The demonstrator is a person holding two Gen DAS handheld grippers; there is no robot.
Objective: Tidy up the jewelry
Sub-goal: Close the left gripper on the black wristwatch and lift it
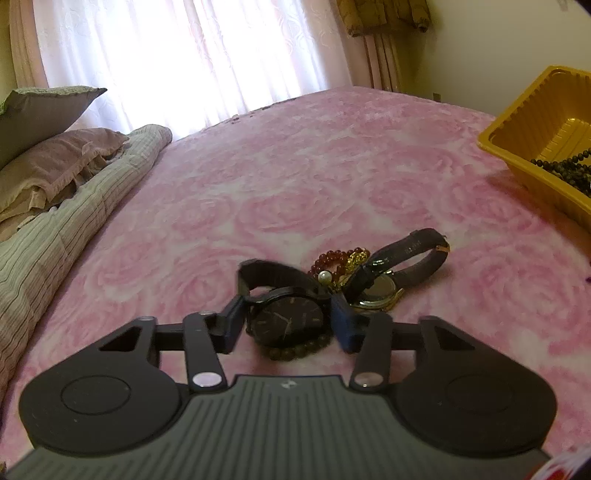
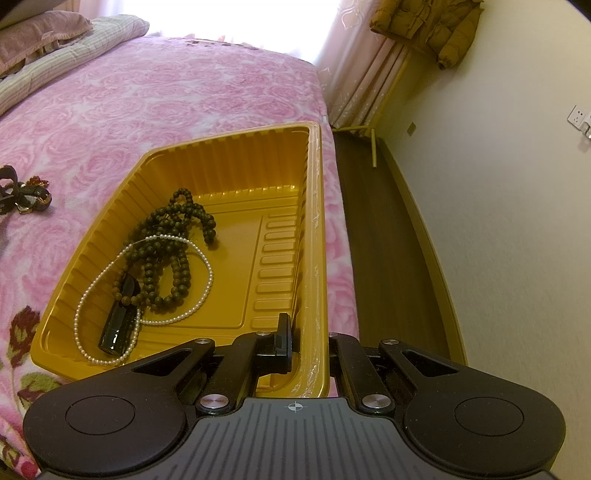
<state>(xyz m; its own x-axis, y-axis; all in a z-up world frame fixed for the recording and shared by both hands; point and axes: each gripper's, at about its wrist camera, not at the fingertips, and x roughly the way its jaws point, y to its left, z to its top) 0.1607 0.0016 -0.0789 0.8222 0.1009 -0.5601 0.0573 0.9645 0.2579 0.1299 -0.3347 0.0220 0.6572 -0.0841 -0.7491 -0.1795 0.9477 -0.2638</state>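
Left wrist view. We are setting our left gripper around the black watch on the pink bedspread; the jaws are standing at middle width against the case on both sides, and we judge them to be gripping it, though we cannot tell how firmly. We are counting what is left in the pile: a brown bead bracelet under the watch, a red bead bracelet, a gold-cased watch with a brown strap, and a single pearl. These are crowding against the black watch and may drag along with it. Pillows and a folded quilt are lying well apart.

Right wrist view. We are pinching the near wall of the yellow tray with our right gripper, jaws narrowed onto it. Already sorted inside: dark beads, a pearl necklace, and a black glossy item. We are judging the job roughly half done. A jacket is hanging by the curtain.
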